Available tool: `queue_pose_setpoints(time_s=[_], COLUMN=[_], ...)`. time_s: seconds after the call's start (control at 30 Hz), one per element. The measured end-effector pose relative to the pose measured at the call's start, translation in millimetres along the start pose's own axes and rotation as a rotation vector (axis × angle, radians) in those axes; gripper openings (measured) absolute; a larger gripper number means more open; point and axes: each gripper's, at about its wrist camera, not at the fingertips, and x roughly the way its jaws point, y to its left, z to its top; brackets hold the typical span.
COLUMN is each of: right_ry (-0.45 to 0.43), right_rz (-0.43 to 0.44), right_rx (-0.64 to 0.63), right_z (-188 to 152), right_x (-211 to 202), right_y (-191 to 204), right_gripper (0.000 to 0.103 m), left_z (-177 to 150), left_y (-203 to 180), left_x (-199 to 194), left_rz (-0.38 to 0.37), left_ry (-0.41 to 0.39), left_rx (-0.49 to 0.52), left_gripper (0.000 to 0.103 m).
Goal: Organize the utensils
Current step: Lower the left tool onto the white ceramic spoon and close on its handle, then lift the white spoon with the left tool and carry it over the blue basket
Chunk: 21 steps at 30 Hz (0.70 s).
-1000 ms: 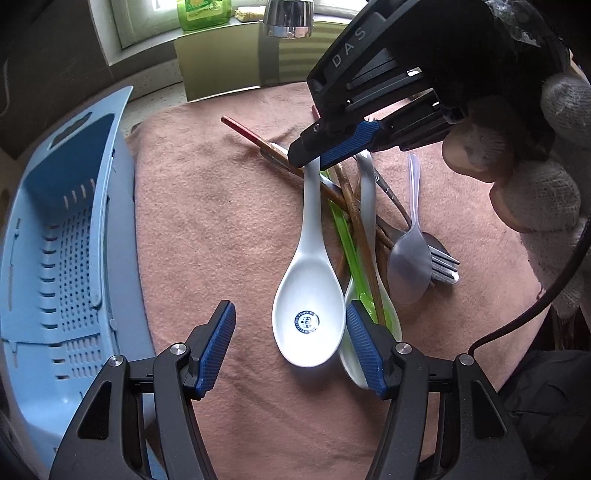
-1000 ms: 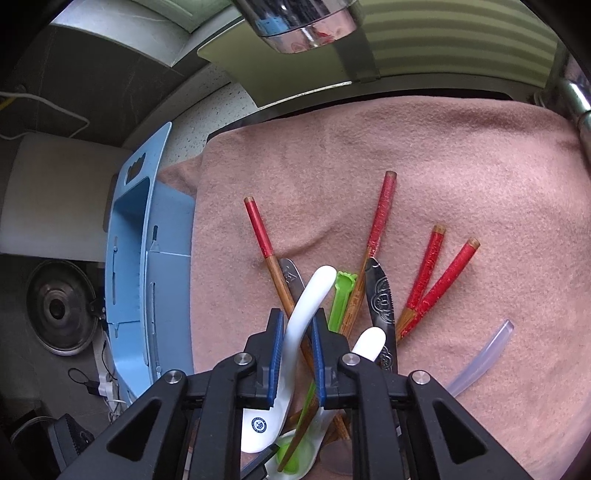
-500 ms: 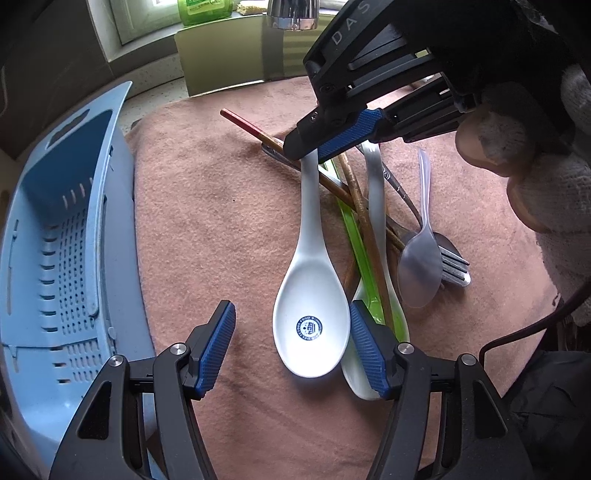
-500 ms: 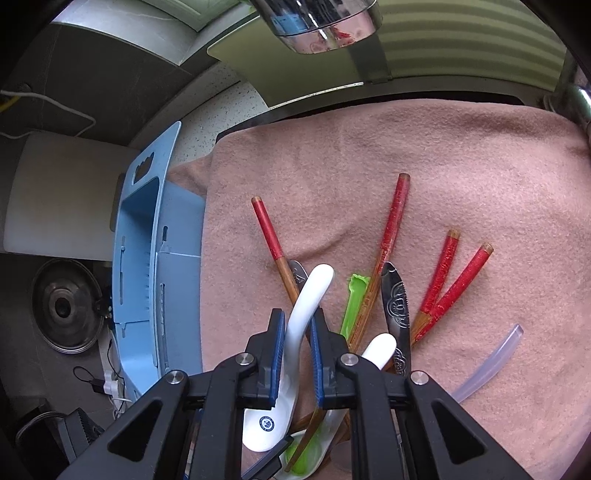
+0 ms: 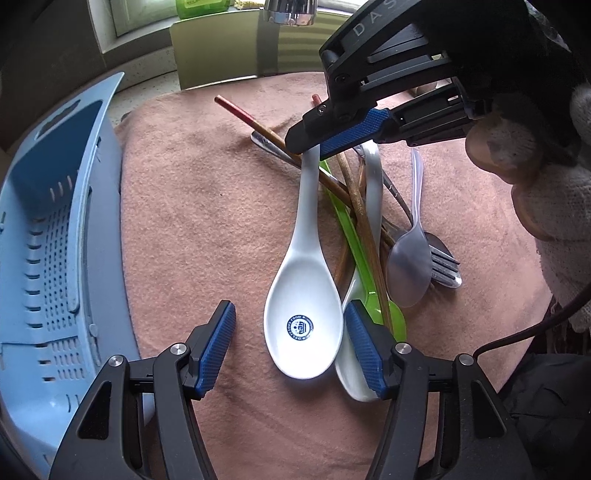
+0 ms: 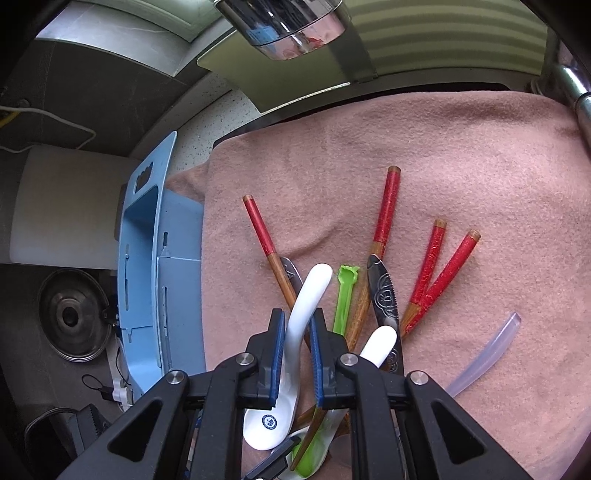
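**Beside the blue tray, a spoon is held by its handle**

Right of the blue tray, the white spoon is gripped at its handle by the nearly shut right gripper. Its bowl lies between the half-open, slowly closing fingers of the left gripper, untouched. Its long axis runs between both grippers.

pink cloth covering the work surface. speckled counter beyond its far edge. window sill with daylight coming in, green bottle on it. chrome tap overhead, olive ribbed board behind it. pot lid low at left, white panel above, cables near.
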Motion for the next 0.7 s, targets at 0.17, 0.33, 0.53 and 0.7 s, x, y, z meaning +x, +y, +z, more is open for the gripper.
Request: queue_pose_setpoints(time_s=[0.17,0.33,0.53,0.7], right_ry=[0.002,0.001,-0.002,-0.009], right_rz=[0.000,0.009,0.023,0.027], right_rx=[-0.005,-0.008,0.000,-0.009], right_z=[0.1,-0.7,-2.1,-2.9], right_x=[1.1,0.4,-1.8,-5.8], right_y=[2.0,1.5,-1.2,1.7], right_gripper=[0.012,0.012,0.012,0.012], left_z=[-3.3,-5.8,-8.9,-11.9], left_y=[-0.4,-1.5,-6.7,-11.4], left_x=[-1.8,-3.7,-10.8,-19.5], left_rz=[-0.034,-0.048,-0.039,-0.021], left_ry=[-0.004,0.001,-0.003,-0.016], left_rx=[-0.007,-0.012,-0.005,0.005], left_gripper=[0.045,0.040,0.040,0.040])
